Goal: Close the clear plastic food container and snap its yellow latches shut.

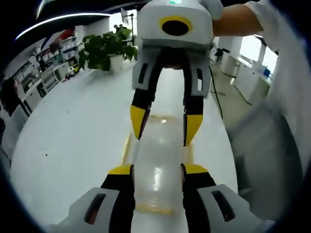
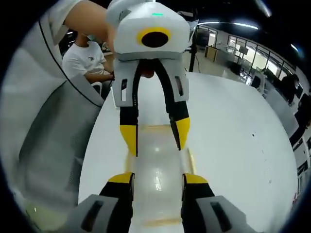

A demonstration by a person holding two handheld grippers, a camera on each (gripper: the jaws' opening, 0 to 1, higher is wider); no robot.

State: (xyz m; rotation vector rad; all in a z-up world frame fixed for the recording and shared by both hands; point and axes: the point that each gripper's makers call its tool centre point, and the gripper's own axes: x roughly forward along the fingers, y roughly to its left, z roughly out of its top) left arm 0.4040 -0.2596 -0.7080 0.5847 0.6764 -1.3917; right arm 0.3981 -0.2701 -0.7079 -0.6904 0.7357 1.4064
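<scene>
Container (image 1: 158,165) lies on the white table (image 1: 73,141), between both grippers, which face each other across it. Left gripper (image 1: 156,177) has its jaws apart, straddling one end; right gripper (image 2: 158,184) also has its jaws apart, at the opposite end. Each probably brackets the box to steady it and press the lid down. Yellow latches (image 1: 127,148) run along the sides; whether they are snapped, cannot tell. Plant (image 1: 104,48) stands far off.

Open-plan office or lab space. Long white surface (image 1: 73,145) running down the frame; potted plant (image 1: 104,48) at its far end, upper left. Shelving units (image 1: 46,73) along left edge. Desks and glass partitions (image 2: 238,51) upper right; seated person (image 2: 87,60) upper left; ceiling strip lights (image 2: 228,23).
</scene>
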